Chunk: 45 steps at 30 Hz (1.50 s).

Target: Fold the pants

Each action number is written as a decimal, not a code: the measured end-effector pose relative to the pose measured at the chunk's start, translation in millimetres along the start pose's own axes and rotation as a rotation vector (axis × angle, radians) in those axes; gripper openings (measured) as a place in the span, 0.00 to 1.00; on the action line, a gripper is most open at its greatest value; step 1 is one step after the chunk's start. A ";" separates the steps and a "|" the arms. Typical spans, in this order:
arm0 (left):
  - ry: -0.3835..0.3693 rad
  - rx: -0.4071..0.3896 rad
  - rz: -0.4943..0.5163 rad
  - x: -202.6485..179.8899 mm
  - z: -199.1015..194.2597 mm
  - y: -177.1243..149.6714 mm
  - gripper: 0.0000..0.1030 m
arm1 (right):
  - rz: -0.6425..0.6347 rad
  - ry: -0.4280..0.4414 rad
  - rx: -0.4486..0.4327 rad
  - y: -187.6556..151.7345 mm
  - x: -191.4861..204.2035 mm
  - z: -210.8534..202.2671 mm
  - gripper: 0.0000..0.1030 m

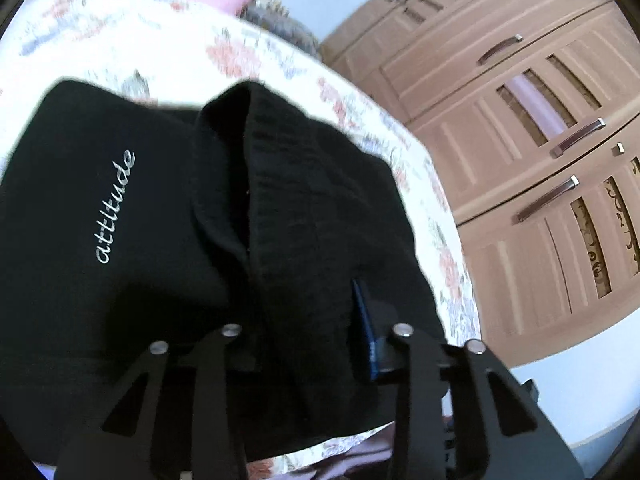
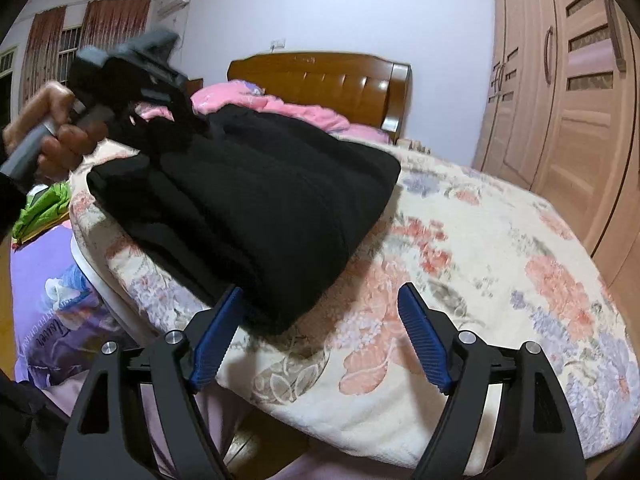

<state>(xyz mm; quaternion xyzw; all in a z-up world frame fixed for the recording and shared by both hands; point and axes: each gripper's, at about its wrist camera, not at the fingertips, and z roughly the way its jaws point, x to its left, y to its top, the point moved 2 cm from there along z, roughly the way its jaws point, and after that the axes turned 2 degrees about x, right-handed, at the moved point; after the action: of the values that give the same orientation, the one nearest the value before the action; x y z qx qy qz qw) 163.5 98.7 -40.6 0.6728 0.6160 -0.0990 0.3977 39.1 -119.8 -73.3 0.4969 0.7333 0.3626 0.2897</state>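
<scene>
**Black pants bundled on the flowered bed**

The pants (image 2: 256, 208) lie folded into a thick, soft black bundle on the bed, filling the left and middle of my right view. The cloth is a matte knit with fine ribs; in my left view a rolled ribbed band stands up at centre, and the word "attitude" (image 1: 116, 208) is stitched in pale script at the left of the frame.

My left tongs (image 1: 316, 344) sit low in their view, buried in the black cloth. One blue pad shows at lower centre, the other is hidden, so I cannot tell whether they are clenched on the fabric. In the right view my left hand (image 2: 56, 132) grips their grey handle at the upper left, above the bundle.

My right tongs (image 2: 320, 328) are released, their ribbed blue pads spread wide; a corner of the pants lies between them, against the left pad.

The bedspread (image 2: 460, 264) is cream and fleecy, with pink and lilac flowers. A pink quilt (image 2: 280, 106) is heaped before the glossy wooden headboard (image 2: 320, 76). A brown panelled wardrobe (image 1: 520, 140) with bar handles fills the right side. A green cloth (image 2: 44, 208) and a purple printed sheet (image 2: 48, 300) lie at the left edge.
</scene>
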 end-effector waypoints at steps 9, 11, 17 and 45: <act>-0.045 -0.096 0.109 -57.5 -39.3 9.8 0.26 | 0.065 -0.083 -0.033 8.9 2.5 4.3 0.75; -0.056 -0.114 0.127 -69.3 -42.4 12.2 0.25 | 0.033 -0.123 -0.014 8.8 7.4 10.5 0.75; -0.143 -0.180 0.157 -96.3 -70.9 29.9 0.22 | -0.142 -0.336 -0.108 30.2 30.3 -1.6 0.86; 0.034 -0.297 -0.203 124.4 -101.0 -21.0 0.25 | -0.220 -0.229 -0.007 35.6 64.7 33.1 0.87</act>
<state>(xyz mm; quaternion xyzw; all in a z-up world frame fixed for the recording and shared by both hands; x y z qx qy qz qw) 136.0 256.7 -59.7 0.5426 0.6953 -0.0352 0.4700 61.7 -42.3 -67.1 0.4505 0.7443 0.2723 0.4111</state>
